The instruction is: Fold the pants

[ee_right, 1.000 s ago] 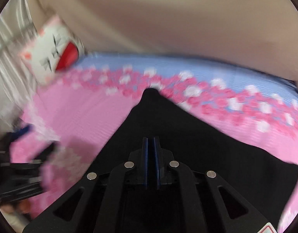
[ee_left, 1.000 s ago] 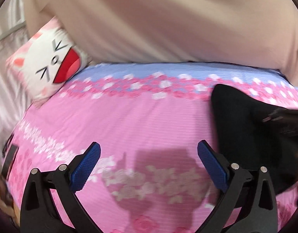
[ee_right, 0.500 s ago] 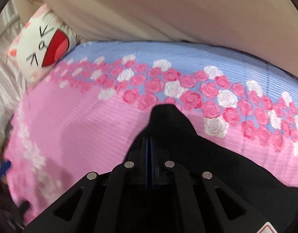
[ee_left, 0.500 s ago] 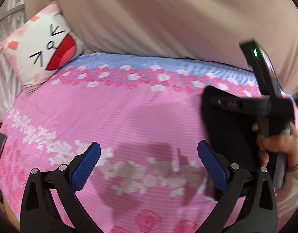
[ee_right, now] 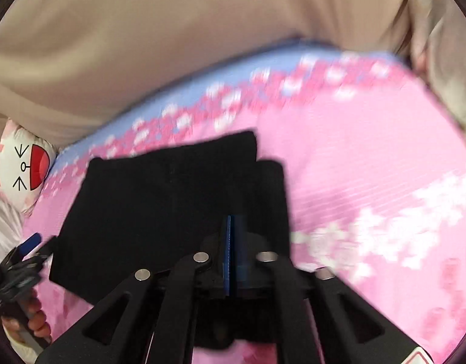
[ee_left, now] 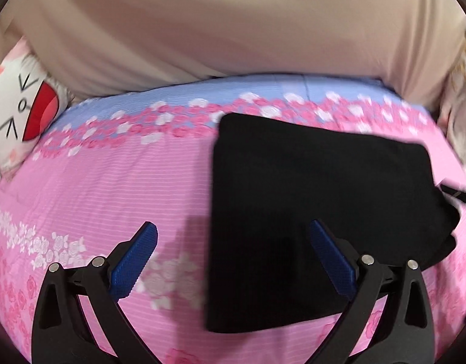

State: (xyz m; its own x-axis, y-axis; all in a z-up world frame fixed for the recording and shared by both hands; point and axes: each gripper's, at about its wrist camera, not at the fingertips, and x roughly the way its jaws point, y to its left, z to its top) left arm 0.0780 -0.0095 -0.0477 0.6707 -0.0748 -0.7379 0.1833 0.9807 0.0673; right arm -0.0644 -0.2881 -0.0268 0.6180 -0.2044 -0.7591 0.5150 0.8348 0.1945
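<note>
Nearest the left wrist camera, the left gripper (ee_left: 233, 239) hangs with its blue-padded jaws spread wide and nothing between them, one finger over bare pink sheet, the other over the near edge of the folded black pants (ee_left: 308, 212). From the right wrist view, the right gripper (ee_right: 233, 242) has its blue pads pressed flat together over the near edge of those black pants (ee_right: 160, 206); whether cloth is pinched between them cannot be told, since the frame is blurred and the fabric is dark.

Beyond the grippers, the pants lie as a flat rectangle toward the right side of the bed, on the pink rose-printed bedsheet (ee_left: 111, 182), with a looser bulge at their right end. Further back, the sheet turns to a blue band (ee_left: 233, 91) along the far edge. At the far left corner leans a white cartoon-cat cushion with a red open mouth (ee_left: 20, 112). Behind everything hangs a beige draped cloth (ee_left: 233, 24).
</note>
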